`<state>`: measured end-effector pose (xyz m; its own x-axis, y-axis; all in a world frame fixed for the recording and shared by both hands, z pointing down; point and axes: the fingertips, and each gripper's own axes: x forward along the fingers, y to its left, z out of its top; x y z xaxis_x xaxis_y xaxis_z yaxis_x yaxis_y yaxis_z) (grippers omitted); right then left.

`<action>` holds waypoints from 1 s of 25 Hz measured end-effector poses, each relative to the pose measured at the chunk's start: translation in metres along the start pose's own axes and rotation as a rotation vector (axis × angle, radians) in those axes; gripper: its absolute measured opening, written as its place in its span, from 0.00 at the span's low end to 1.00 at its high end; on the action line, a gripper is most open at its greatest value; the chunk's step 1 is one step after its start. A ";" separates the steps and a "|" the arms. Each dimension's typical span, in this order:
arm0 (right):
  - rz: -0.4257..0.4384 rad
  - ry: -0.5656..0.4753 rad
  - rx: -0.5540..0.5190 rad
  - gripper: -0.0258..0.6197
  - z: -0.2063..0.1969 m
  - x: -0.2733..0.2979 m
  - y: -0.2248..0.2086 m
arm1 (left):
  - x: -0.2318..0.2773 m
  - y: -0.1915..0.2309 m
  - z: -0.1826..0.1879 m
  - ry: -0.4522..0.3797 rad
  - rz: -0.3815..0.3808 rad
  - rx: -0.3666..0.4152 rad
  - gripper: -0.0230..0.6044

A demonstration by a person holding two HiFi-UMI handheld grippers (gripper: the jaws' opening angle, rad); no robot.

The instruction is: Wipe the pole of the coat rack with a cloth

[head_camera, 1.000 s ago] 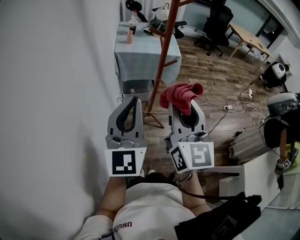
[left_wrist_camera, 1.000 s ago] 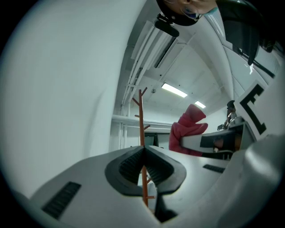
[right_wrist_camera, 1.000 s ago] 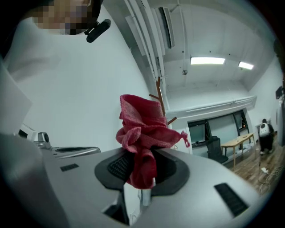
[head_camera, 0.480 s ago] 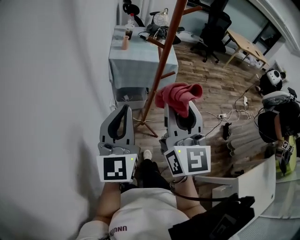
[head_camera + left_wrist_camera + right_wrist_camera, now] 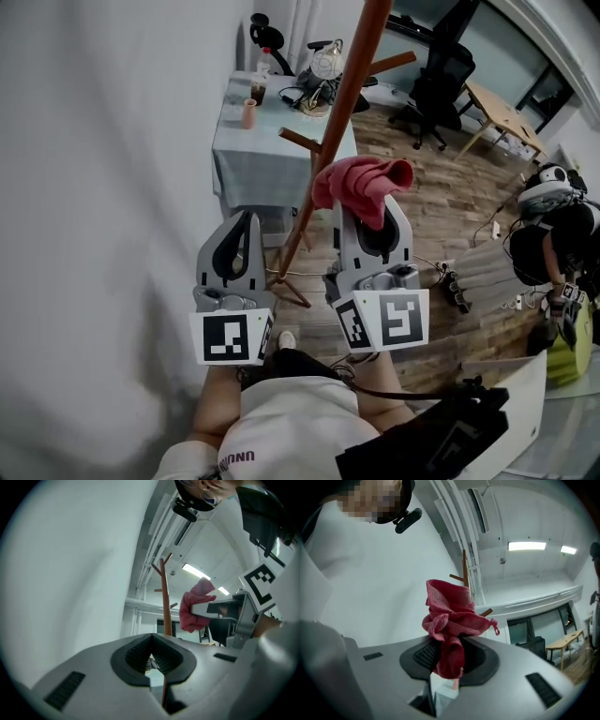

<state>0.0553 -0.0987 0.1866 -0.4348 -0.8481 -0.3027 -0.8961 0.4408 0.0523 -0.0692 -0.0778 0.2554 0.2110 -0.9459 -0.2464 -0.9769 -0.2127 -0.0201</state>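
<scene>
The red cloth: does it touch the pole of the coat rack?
Apart. The left gripper view shows a clear gap of background between the red cloth and the pole.

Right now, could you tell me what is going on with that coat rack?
A person holds a gripper in each hand. The left gripper is shut and empty. The right gripper is shut on a red cloth, raised close beside the coat rack's wooden pole. The left gripper view shows a gap between them, so wiping is not yet under way.

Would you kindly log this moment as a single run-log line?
left claw: shut, empty | right claw: shut on crumpled red cloth | brown wooden coat-rack pole: cloth beside it, not touching
</scene>
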 end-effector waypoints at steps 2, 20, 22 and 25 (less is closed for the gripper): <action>0.020 -0.033 -0.001 0.21 0.007 0.016 -0.010 | 0.016 0.001 0.000 -0.009 0.014 -0.003 0.06; 0.084 -0.439 -0.011 0.21 0.138 0.079 -0.060 | 0.105 0.000 0.100 -0.182 -0.086 -0.076 0.06; 0.085 -0.475 -0.024 0.21 0.155 0.082 -0.063 | 0.115 -0.002 0.120 -0.208 -0.116 -0.072 0.06; 0.085 -0.521 -0.037 0.21 0.178 0.089 -0.065 | 0.130 -0.005 0.147 -0.243 -0.158 -0.060 0.06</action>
<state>0.0907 -0.1501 -0.0133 -0.4129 -0.5468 -0.7284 -0.8662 0.4829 0.1285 -0.0413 -0.1641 0.0814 0.3391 -0.8149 -0.4700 -0.9273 -0.3736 -0.0214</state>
